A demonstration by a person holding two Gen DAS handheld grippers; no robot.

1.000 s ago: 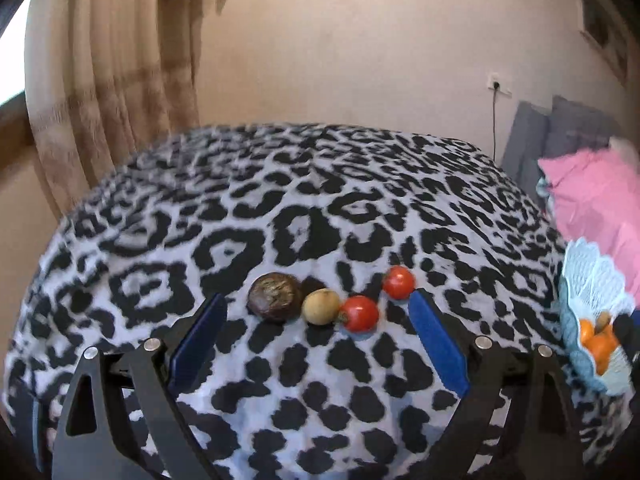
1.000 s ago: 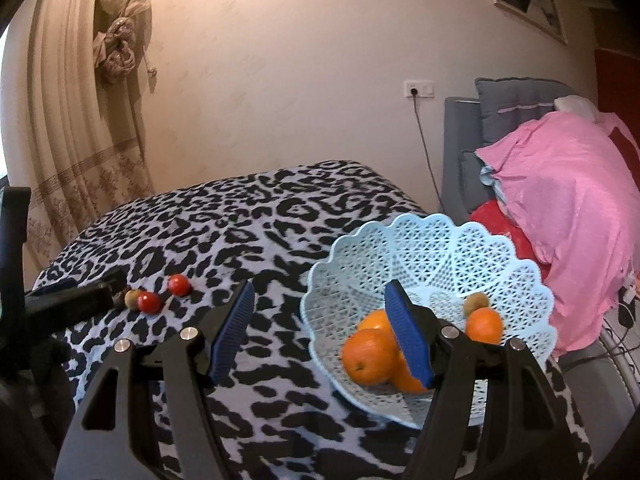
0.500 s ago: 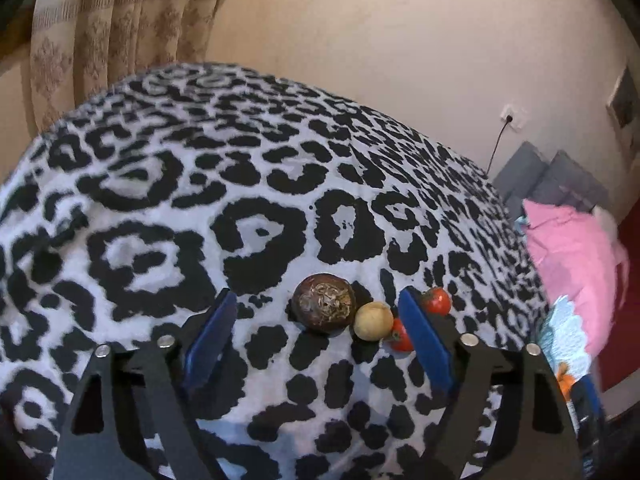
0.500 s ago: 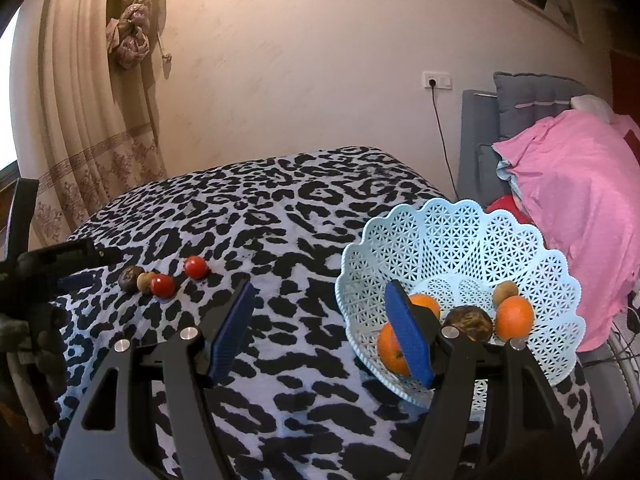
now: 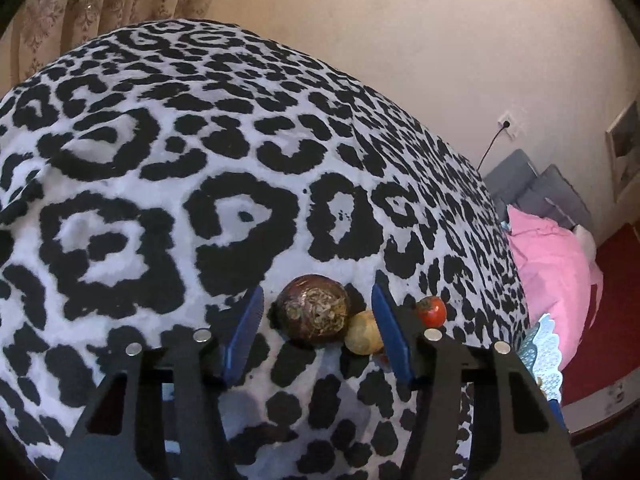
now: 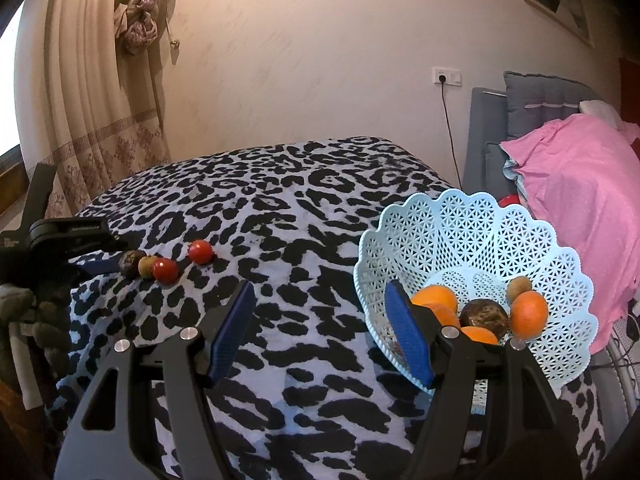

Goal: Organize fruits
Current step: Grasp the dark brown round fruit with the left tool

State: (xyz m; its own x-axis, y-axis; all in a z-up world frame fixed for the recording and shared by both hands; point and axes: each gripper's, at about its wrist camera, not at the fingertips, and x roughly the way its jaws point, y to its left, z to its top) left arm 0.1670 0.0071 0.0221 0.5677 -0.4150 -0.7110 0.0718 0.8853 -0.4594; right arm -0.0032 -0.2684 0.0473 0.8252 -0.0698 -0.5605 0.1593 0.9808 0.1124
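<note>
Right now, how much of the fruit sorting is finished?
Partly done: the pale blue lattice basket already holds oranges, a dark wrinkled fruit and a small tan one. In hand: the left gripper is closing around the dark brown wrinkled fruit, its pads not yet touching. Left on the leopard-print cloth: a small tan fruit and two red tomatoes.

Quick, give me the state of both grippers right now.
Left gripper: jaws closing around the dark brown fruit, pads not yet touching it.
Right gripper: open, holding nothing, beside the blue basket.
</note>
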